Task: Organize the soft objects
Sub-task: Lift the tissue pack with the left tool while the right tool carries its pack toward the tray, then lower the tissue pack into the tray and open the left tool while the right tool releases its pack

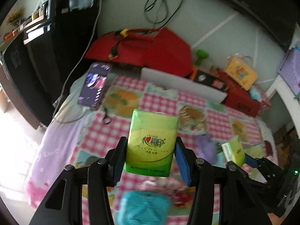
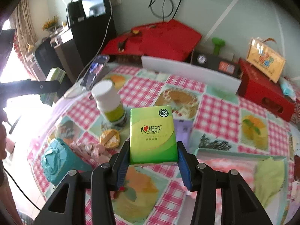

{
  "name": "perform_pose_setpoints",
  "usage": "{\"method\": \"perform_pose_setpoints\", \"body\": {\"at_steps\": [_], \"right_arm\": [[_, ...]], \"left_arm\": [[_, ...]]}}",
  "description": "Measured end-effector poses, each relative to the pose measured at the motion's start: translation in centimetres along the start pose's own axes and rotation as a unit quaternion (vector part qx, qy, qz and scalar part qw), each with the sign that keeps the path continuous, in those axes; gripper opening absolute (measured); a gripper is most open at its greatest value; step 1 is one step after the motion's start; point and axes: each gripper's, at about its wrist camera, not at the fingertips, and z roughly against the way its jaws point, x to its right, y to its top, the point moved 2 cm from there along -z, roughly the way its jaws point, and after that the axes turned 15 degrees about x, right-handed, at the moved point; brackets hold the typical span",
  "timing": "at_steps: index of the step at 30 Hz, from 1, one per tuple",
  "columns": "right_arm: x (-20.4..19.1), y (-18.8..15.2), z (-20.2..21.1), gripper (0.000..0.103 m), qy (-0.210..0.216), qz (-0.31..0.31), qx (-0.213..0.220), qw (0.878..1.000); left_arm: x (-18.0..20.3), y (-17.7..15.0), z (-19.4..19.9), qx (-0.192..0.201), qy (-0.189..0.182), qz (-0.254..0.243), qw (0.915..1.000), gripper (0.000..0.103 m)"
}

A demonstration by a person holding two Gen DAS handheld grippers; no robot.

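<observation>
Mid-carry, by the look of it: two soft packs lifted clear, no obvious drop spot in view. Next move likely calls for choosing one and lowering gently.

Checked surface (image 2: 215,112) below, a glossy pink-and-white cloth with food prints. Crumpled teal cloth (image 2: 56,161), soft and folded. White bottle (image 2: 108,101), hard and round.

Left gripper (image 1: 151,155) jaws clenched on a green tissue pack (image 1: 151,144), flat, crinkly plastic wrap. Right gripper (image 2: 153,157) jaws likewise grasping a second tissue pack (image 2: 152,135), held above the cloth.
</observation>
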Motion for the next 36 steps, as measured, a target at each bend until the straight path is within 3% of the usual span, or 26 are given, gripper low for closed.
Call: {"method": "perform_pose_setpoints", "body": {"at_steps": [5, 13, 26, 32, 36], "right_arm": [[1.9, 1.0, 2.1, 0.050, -0.022, -0.013, 0.023, 0.999], [7.1, 0.9, 4.1, 0.050, -0.078, -0.055, 0.032, 0.995], [17.3, -1.3, 8.4, 0.050, -0.191, -0.149, 0.039, 0.969], [20.8, -2.7, 10.5, 0.050, -0.239, -0.175, 0.038, 0.954], [22.9, -3.7, 12.3, 0.050, -0.264, -0.193, 0.041, 0.944]], "left_arm": [[3.7, 0.3, 0.5, 0.010, -0.024, -0.019, 0.9995, 0.051], [9.5, -1.5, -1.1, -0.014, -0.071, -0.044, 0.9964, 0.051], [17.0, -5.3, -3.2, -0.055, -0.132, -0.079, 0.9865, 0.051], [20.9, -7.4, -4.2, -0.076, -0.159, -0.099, 0.9793, 0.051], [24.1, -9.1, -4.1, -0.088, -0.188, -0.127, 0.9698, 0.051]]}}
